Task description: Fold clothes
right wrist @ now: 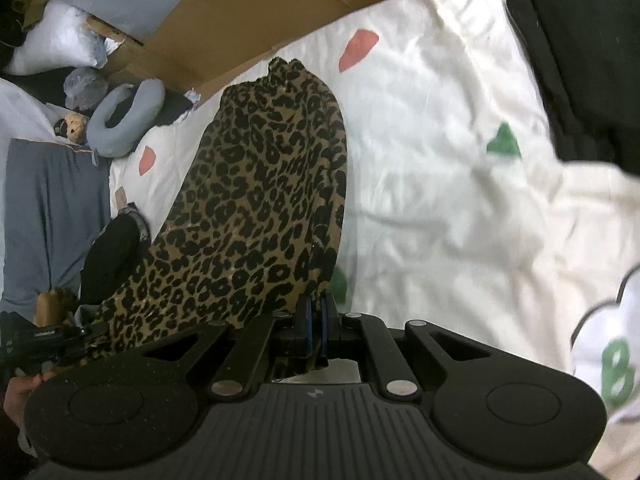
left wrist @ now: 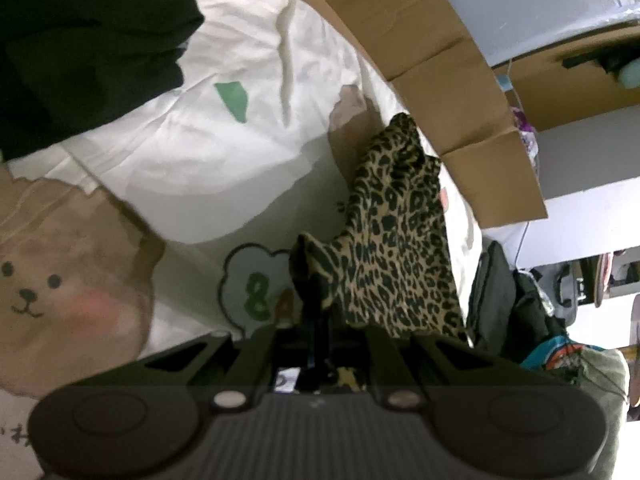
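Both tongs (left wrist: 318, 300) (right wrist: 316, 308) pinching leopard cloth (right wrist: 256, 208), lifted.

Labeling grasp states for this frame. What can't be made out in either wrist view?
- Left wrist view: left gripper fingertips, hidden by the leopard-print garment bunched over them.
- Right wrist view: the garment's lower edge, hidden behind the right gripper body.
- Left wrist view: bear-print bedding, blurred and cut off by the left edge.
- Both views: the garment type; it is too crumpled.

Soft, even indoor light leaves faint shadows in the white bedding's (right wrist: 440, 184) creases, while both fisheye views bend strongly at the edges and smear with motion blur.
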### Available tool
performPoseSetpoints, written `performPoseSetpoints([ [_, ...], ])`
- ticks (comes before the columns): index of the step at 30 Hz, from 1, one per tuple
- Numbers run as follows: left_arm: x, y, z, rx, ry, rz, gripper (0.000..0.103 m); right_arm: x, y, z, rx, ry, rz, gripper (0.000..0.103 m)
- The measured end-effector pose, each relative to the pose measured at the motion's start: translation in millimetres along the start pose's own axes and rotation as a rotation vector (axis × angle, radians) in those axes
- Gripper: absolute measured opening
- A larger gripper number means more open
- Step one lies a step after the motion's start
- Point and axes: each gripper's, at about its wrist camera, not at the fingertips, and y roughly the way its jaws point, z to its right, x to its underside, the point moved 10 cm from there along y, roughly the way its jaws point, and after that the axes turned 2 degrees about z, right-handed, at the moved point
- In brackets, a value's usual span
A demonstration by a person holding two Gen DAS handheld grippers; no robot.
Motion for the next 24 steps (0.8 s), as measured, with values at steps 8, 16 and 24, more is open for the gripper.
performPoseSetpoints([
  [8, 23, 28, -42, -0.044, -0.022, -0.044, 0.006, 27, 14, 15, 0.047, 0.012, -0.045, 0.002],
  [16, 28, 51, -56, -0.048, -0.025, -0.059, 0.007, 29, 31, 24, 0.085, 0.001, -0.067, 0.005],
  [24, 33, 61, -68, -0.055, -0.018, -0.072, 0.032, 35, 37, 24, 0.083, -0.026, -0.108, 0.039],
])
